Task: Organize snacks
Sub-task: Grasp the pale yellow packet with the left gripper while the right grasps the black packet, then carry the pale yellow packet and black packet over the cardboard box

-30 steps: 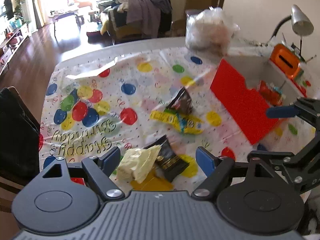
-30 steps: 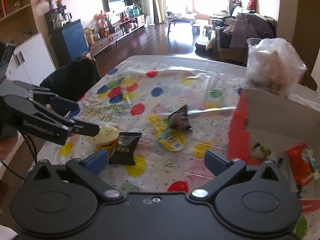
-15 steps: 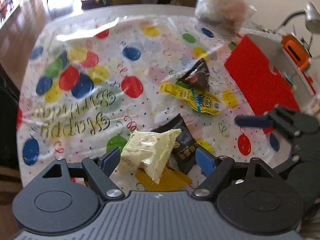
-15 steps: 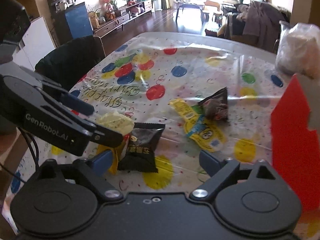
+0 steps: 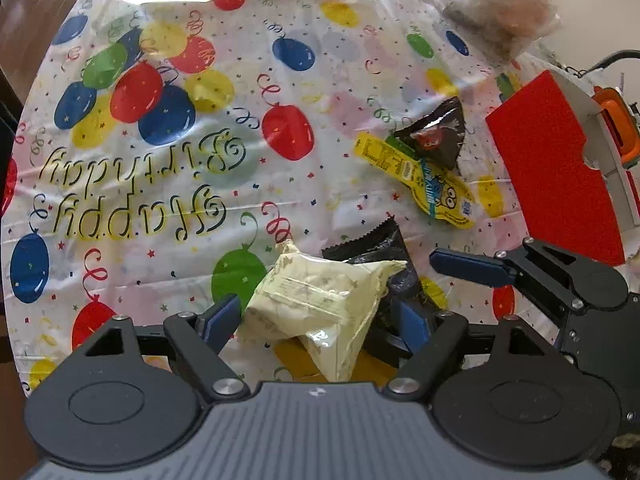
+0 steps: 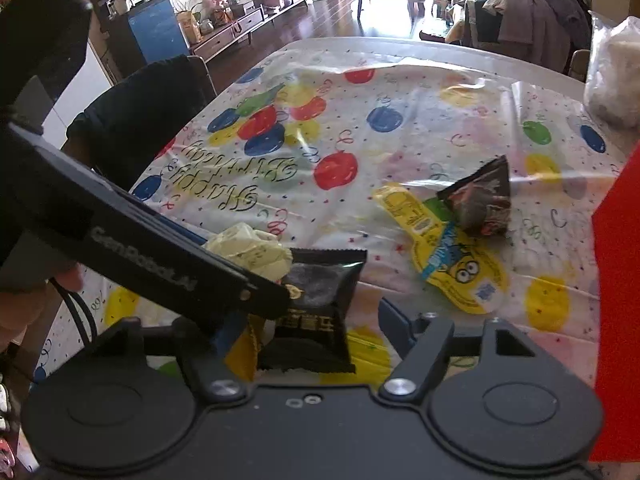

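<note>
A glossy plastic birthday cloth (image 5: 168, 184) covers the worktop, creased and catching glare. The pale yellow packet (image 5: 316, 308) is crinkled, semi-matt film; the black packet (image 6: 316, 300) is shinier foil-like plastic. The red box flap (image 5: 556, 168) looks like matt card. Both tongs have matt black plastic arms with bright metal pivot screws.

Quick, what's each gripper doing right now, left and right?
Left gripper: open around the pale yellow snack packet, not gripping.
Right gripper: jaws have just been closing around the black snack packet, pads not yet touching.
</note>
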`<state>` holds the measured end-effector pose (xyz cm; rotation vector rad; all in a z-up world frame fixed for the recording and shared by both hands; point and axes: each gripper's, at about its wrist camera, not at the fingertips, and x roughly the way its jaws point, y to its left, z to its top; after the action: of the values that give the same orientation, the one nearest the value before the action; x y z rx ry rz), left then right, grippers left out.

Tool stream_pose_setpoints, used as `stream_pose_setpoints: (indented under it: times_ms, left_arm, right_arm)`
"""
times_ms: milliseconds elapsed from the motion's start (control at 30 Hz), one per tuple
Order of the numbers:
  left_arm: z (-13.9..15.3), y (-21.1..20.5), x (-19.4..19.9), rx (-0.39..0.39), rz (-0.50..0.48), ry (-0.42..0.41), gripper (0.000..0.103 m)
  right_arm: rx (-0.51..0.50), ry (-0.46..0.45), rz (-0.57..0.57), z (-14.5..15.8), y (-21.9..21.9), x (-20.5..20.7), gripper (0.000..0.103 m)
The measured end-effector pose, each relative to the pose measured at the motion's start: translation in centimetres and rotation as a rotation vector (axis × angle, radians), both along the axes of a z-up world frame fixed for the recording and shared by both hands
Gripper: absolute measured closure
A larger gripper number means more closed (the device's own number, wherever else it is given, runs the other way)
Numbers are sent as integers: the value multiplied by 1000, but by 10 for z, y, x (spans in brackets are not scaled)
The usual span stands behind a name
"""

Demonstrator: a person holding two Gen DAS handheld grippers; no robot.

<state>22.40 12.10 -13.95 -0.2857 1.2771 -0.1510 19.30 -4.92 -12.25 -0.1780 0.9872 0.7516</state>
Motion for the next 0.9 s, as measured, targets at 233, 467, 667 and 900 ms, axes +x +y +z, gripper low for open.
stream_pose_setpoints:
  times_ms: [233,467,667,900]
  left_arm:
    - [-3,2,-1,-2,23,10,26]
    - [0,9,-3,-32,72,7,42]
    - [1,9,-8,-12,91,-12,51]
    - [3,13,-16,-20,132,-40,57]
  right_arm:
    - [9,22,16,-4,6,1,45]
    - [13,40,13,-3,3,3,63]
    - [18,26,-6,-1,-5,-1,72]
    - [29,16,-48,5,-24,-4,74]
